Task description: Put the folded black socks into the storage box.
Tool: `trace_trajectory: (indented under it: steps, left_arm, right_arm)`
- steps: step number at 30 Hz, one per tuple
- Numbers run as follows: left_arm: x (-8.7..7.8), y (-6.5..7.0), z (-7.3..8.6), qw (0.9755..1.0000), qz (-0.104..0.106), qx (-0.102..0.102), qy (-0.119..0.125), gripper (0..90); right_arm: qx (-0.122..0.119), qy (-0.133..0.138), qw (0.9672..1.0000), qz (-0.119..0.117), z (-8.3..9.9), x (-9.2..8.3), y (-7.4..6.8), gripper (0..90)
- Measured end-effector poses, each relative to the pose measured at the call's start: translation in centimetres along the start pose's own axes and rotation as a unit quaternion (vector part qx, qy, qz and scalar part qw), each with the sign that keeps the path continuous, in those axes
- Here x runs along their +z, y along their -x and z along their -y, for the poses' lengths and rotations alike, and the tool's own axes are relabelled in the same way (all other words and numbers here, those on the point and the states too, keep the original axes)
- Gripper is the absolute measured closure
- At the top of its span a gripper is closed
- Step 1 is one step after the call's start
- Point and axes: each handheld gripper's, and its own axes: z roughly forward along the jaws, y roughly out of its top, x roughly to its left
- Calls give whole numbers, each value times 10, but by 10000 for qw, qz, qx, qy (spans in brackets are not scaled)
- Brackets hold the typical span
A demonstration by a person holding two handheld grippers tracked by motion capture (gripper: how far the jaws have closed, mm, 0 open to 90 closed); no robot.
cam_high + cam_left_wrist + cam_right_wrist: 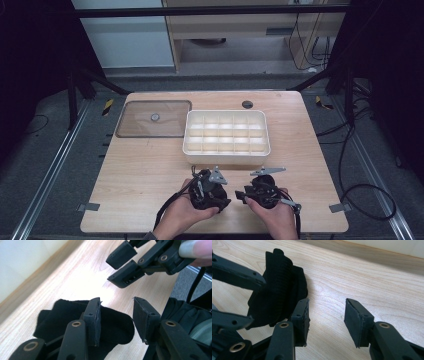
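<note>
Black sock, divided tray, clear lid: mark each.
black sock (277, 290), right gripper view, on its ribbed upright fold.
divided tray (226, 158), high view, on its near outer wall.
clear lid (135, 126), high view, on its clear panel left of the knob.

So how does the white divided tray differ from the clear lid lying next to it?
The white tray is opaque and deep, with a grid of compartments; the clear lid is see-through, flat and undivided, with a small round knob at its middle. The tray sits mid-table, nearer the grippers; the lid lies to its left, toward the far corner. Both are rounded rectangles lying on the wooden table.
</note>
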Motion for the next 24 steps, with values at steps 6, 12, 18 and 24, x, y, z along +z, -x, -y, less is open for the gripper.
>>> trace_trajectory:
  steps: [6, 12, 18, 24]
  left_arm:
    - [-14, -12, 3, 9992, -319, -166, 157, 527]
    - [-32, -37, 17, 9941, -847, -534, 405, 414]
    - [-48, -67, 47, 9857, -1299, -957, 491, 194]
    - [-57, -95, 91, 9762, -1587, -1364, 566, 89]
  right_arm:
    - [4, 73, 10000, 5, -4, -7, -3, 548]
    - [-32, 268, 9993, -243, -15, -18, -12, 534]
    - [-258, 348, 9989, -156, -31, -34, -26, 488]
    - [-355, 266, 9989, -146, -45, -32, -34, 388]
